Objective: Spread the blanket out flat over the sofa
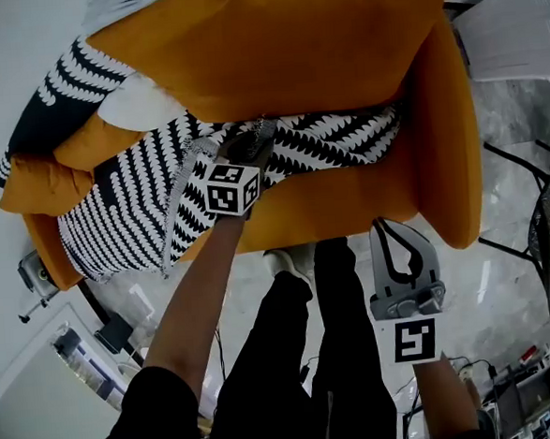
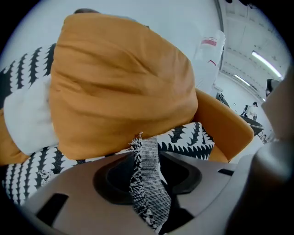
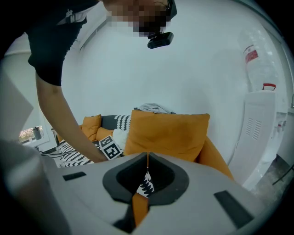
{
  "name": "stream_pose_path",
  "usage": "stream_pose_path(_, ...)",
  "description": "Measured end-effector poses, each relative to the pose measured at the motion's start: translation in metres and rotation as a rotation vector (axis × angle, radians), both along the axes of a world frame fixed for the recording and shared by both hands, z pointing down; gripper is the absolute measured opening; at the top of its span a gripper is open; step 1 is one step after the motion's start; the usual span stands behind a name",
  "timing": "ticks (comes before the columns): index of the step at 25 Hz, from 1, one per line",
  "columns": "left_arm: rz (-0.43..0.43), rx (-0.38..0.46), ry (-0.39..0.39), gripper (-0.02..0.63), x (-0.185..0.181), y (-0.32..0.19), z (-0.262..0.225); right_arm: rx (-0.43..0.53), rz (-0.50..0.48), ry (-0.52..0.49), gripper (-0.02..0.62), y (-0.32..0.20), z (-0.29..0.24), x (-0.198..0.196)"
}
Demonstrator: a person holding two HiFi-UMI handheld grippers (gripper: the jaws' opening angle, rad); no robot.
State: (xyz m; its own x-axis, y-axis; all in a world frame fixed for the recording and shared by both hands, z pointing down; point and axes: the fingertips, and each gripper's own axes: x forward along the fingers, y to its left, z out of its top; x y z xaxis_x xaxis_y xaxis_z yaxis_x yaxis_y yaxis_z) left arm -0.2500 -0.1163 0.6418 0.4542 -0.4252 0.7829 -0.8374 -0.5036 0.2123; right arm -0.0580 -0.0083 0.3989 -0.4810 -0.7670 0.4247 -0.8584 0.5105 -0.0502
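Blanket (image 1: 143,209) sits bunched on the sofa (image 1: 457,135) seat, so it's mostly unspread. Left tongs (image 2: 146,149) gape around its edge; right tongs (image 3: 147,161) are closed and empty.

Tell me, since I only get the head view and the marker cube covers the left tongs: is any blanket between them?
Observer: Yes. The left gripper view shows a fringed edge of the blanket hanging between the left tongs, whose jaws stand apart and do not press on it.
Operator: And the right tongs, anything in them?
Observer: No. The right gripper view shows the right tongs with their tips together and nothing held.
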Motion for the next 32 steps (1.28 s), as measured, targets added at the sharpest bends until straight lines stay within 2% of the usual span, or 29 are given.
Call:
stream_pose_path(2,0.002,-0.014,-0.022,0.175,-0.003,-0.001,0.01,-0.008,0.011,-0.009,0.038,-0.001,0.007,0.002)
stream_pose_path(5,0.078,-0.033,-0.067,0.171,0.005,0.004,0.016,-0.006,0.016,-0.024,0.038,-0.003,0.007,0.004)
stream_pose_path(9,0.166,-0.014,-0.123,0.048,0.017,0.009,0.006,0.014,0.003,-0.012,0.038,-0.003,-0.002,0.007)
stream_pose_path(12,0.161,0.013,-0.146,0.04,0.02,0.009,-0.005,0.024,0.006,0.01,0.038,0.001,-0.004,0.009)
stream_pose_path(16,0.147,0.034,-0.081,0.035,0.037,0.016,-0.029,0.029,0.024,0.022,0.038,0.006,-0.009,0.015)
stream_pose_path(18,0.175,0.045,-0.091,0.034,0.047,0.026,-0.043,0.027,0.047,0.018,0.038,0.011,-0.015,0.02)
stream_pose_path(21,0.264,0.088,-0.141,0.032,0.06,0.052,-0.065,0.036,0.073,0.048,0.038,0.025,-0.026,0.023)
stream_pose_path(23,0.311,0.113,-0.116,0.032,0.072,0.07,-0.078,0.049,0.106,0.057,0.038,0.034,-0.032,0.021)
stream_pose_path(28,0.354,0.131,-0.008,0.032,0.104,0.121,-0.101,0.012,0.205,0.116,0.038,0.072,-0.041,0.028)
stream_pose_path(32,0.388,0.155,0.056,0.032,0.134,0.146,-0.127,-0.023,0.384,0.036,0.038,0.102,-0.068,0.05)
